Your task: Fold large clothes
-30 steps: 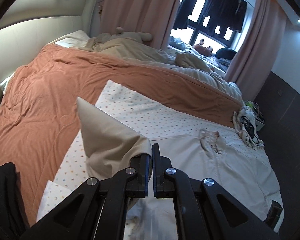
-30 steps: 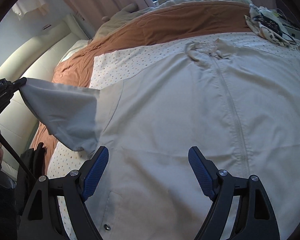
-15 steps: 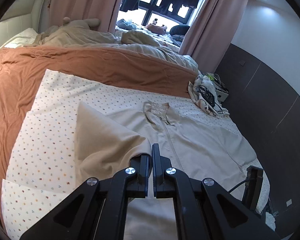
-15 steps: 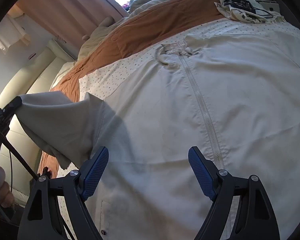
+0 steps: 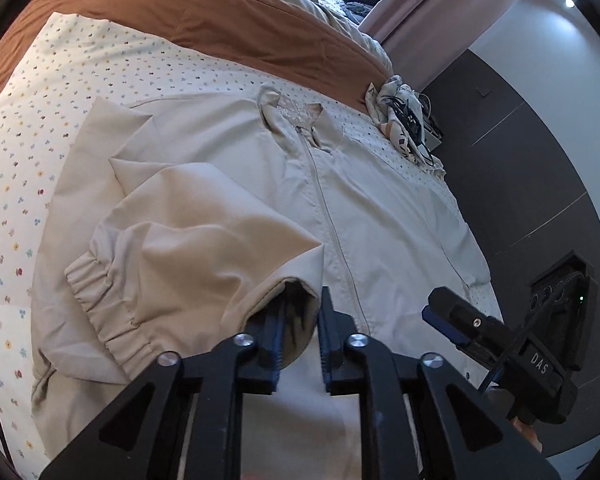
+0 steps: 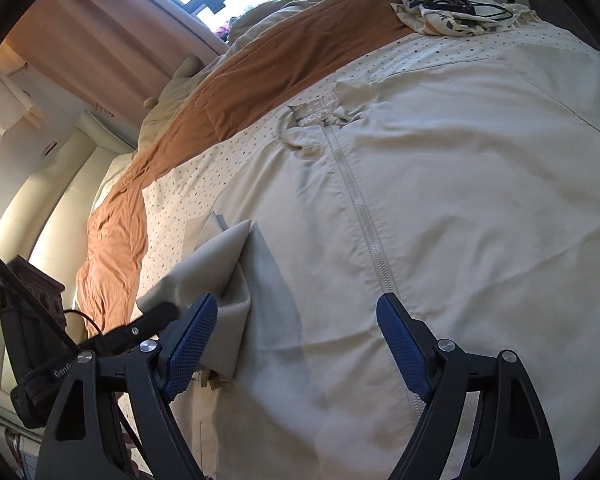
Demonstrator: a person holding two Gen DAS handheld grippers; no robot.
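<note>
Left wrist: tongs (image 5: 302, 320) opening around jacket sleeve (image 5: 188, 256).

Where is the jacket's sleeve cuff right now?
In the left wrist view, the sleeve cuff lies folded over the jacket front, left of the zipper, with sleeve fabric between the just-opening fingers of the left hand-held gripper.
</note>
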